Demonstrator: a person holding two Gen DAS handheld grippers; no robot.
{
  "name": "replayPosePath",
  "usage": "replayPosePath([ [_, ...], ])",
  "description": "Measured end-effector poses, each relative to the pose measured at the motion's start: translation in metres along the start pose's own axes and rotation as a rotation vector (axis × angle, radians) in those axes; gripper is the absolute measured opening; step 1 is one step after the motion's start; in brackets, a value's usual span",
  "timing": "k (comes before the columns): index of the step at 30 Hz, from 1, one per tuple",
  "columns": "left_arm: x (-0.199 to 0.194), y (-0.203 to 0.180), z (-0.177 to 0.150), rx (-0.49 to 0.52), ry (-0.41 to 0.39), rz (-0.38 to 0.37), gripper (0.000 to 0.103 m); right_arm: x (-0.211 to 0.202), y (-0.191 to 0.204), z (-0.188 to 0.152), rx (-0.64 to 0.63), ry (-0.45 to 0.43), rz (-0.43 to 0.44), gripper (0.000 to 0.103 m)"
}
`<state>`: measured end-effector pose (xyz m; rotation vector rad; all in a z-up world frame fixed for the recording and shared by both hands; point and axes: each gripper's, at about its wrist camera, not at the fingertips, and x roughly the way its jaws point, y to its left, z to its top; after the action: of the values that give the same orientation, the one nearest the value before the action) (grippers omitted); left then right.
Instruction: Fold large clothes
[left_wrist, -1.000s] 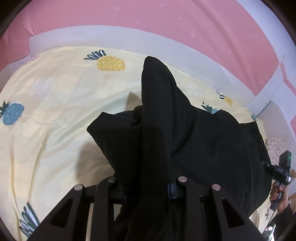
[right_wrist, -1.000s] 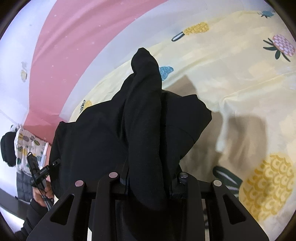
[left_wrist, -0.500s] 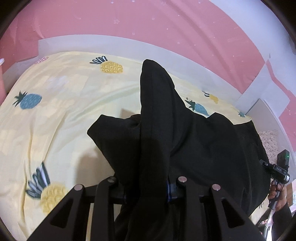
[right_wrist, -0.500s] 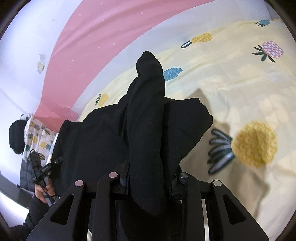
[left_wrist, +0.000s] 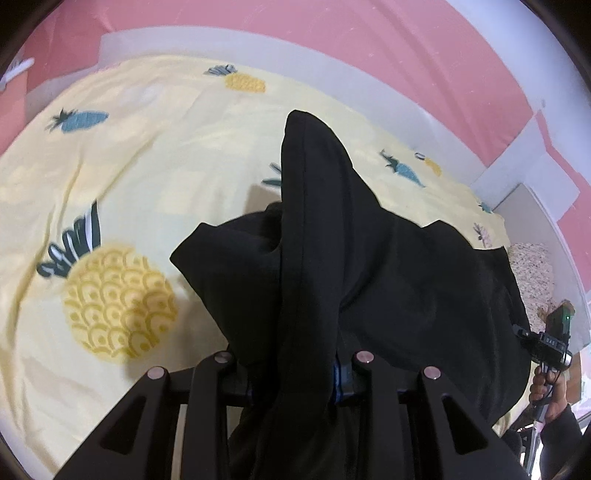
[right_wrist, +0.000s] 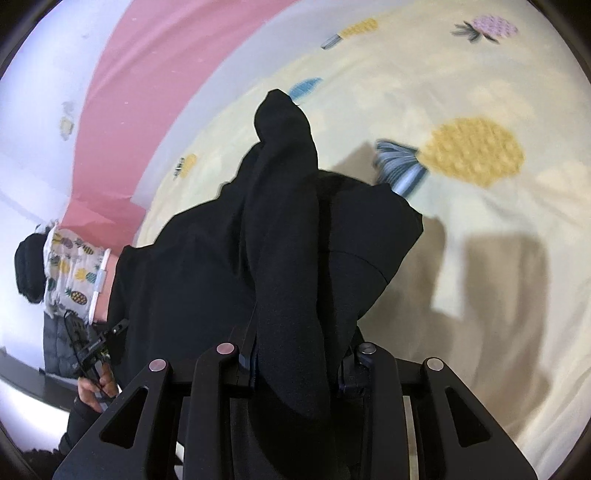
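In the left wrist view, a yellow pineapple-print sheet (left_wrist: 122, 192) fills the left; at centre the left gripper (left_wrist: 295, 373) clamps a black garment (left_wrist: 406, 280) draped rightward. In the right wrist view, the right gripper (right_wrist: 295, 365) pinches the same cloth, probably a hem.

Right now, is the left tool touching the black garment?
Touching. In the left wrist view, the left tool is clamped on the black garment, whose fabric passes between its fingers and bunches up above them.
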<state>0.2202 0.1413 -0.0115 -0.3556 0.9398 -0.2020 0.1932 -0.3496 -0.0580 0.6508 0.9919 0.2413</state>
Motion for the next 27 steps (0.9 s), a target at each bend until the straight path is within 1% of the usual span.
replayPosePath([
  [2,0.008,0.007,-0.003,-0.018,0.007,-0.010,0.032,0.003,-0.010,-0.002,0.024,0.006,0.006,0.031],
  [6,0.021,0.008,-0.008,-0.006,0.014,-0.002,0.035,0.014,-0.019,-0.001,0.027,0.025,-0.014,0.035],
  [7,0.024,0.011,-0.010,-0.009,0.016,-0.005,0.038,0.017,-0.022,-0.001,0.032,0.028,-0.012,0.036],
  [10,0.027,0.012,-0.014,-0.021,0.013,-0.008,0.043,0.019,-0.033,-0.004,0.069,0.034,0.004,0.045],
  [11,0.025,0.009,-0.015,-0.017,0.010,0.000,0.045,0.018,-0.035,-0.005,0.079,0.033,0.001,0.051],
  [12,0.024,0.008,-0.015,-0.016,0.010,0.003,0.046,0.016,-0.036,-0.007,0.087,0.033,-0.007,0.054],
  [14,0.019,0.005,-0.014,-0.018,0.014,0.018,0.049,0.010,-0.035,-0.007,0.091,0.028,-0.025,0.056],
  [17,0.008,0.006,-0.013,-0.019,0.019,0.033,0.050,-0.004,-0.025,-0.007,0.055,0.011,-0.089,0.056],
  [19,-0.001,0.005,-0.013,-0.017,0.016,0.040,0.050,-0.020,-0.015,-0.008,0.009,-0.023,-0.158,0.056],
  [22,-0.013,0.004,-0.015,-0.020,0.003,0.056,0.051,-0.049,-0.004,-0.004,-0.048,-0.116,-0.230,0.056],
  [24,-0.020,0.003,-0.016,-0.017,-0.011,0.080,0.051,-0.064,0.008,-0.001,-0.092,-0.174,-0.277,0.056],
  [27,-0.030,0.001,-0.016,-0.007,-0.059,0.151,0.050,-0.066,0.028,0.001,-0.161,-0.209,-0.285,0.056],
])
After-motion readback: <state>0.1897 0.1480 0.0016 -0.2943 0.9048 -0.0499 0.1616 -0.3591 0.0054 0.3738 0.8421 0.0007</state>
